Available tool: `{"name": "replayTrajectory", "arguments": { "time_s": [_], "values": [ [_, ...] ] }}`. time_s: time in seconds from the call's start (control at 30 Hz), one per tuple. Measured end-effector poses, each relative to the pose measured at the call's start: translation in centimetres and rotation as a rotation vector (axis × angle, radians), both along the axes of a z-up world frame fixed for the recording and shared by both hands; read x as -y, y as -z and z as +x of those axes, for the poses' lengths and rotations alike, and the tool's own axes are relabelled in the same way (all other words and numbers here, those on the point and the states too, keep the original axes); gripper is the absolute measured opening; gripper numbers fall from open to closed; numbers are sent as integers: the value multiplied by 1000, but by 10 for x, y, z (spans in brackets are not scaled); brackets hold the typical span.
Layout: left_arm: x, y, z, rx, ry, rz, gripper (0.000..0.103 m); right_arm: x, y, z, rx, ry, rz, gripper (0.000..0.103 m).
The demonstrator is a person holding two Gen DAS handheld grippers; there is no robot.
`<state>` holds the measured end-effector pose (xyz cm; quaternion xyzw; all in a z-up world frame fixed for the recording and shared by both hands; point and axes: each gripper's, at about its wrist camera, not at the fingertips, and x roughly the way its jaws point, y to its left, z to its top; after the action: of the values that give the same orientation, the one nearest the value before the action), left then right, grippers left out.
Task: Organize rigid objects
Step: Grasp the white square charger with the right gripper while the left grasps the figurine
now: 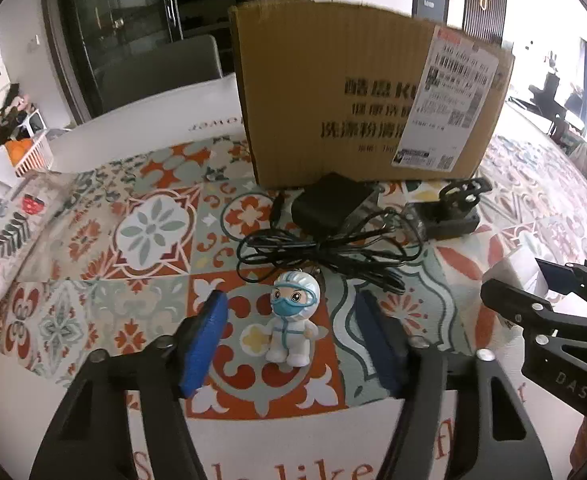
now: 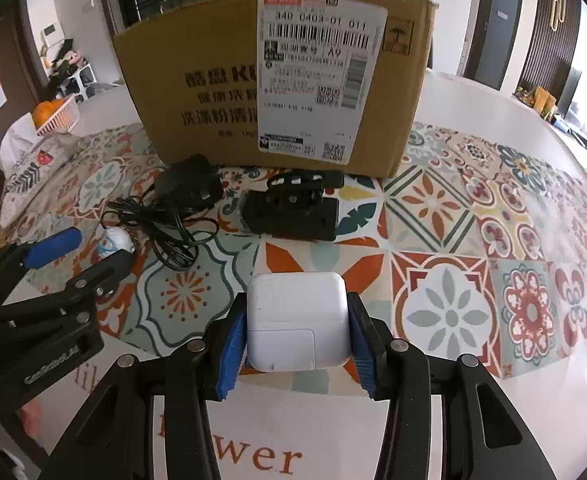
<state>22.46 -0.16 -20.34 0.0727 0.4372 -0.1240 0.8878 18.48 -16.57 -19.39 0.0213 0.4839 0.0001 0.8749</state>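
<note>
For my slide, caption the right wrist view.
Right gripper clamps a white power adapter on the patterned tablecloth, facing a cardboard box.

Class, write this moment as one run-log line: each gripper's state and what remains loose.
right gripper: shut on white charger | left gripper: open around figurine, not touching | loose: black adapter, cardboard box behind

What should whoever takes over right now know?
Right gripper: shut on the white charger, on the mat near its front edge.
Left gripper: open, straddling the figurine, pads not touching it.
Black adapter with cord and black clip lie in front of the box.
Done: charger gripped.
Left: grip the figurine; all four items still need organizing.
</note>
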Motion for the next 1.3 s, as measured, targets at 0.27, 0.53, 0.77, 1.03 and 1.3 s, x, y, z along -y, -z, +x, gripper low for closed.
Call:
{"name": "replayTrajectory", "arguments": {
  "time_s": [0.27, 0.53, 0.77, 1.03, 1.3],
  "values": [
    [3, 14, 14, -26, -2, 1, 49, -5, 10, 3, -13, 3, 15, 47],
    [9, 18, 22, -49, 3, -34, 28, 1, 14, 4, -28, 38, 48, 47],
    [6, 7, 16, -42, 5, -54, 28, -1, 10, 0, -27, 33, 67, 47],
    [2, -18, -5, -17, 9, -77, 28, -3, -13, -9, 2, 14, 67, 47],
    [-3, -58, -20, 22, -14, -121, 28, -5, -52, -17, 61, -15, 58, 47]
  ]
}}
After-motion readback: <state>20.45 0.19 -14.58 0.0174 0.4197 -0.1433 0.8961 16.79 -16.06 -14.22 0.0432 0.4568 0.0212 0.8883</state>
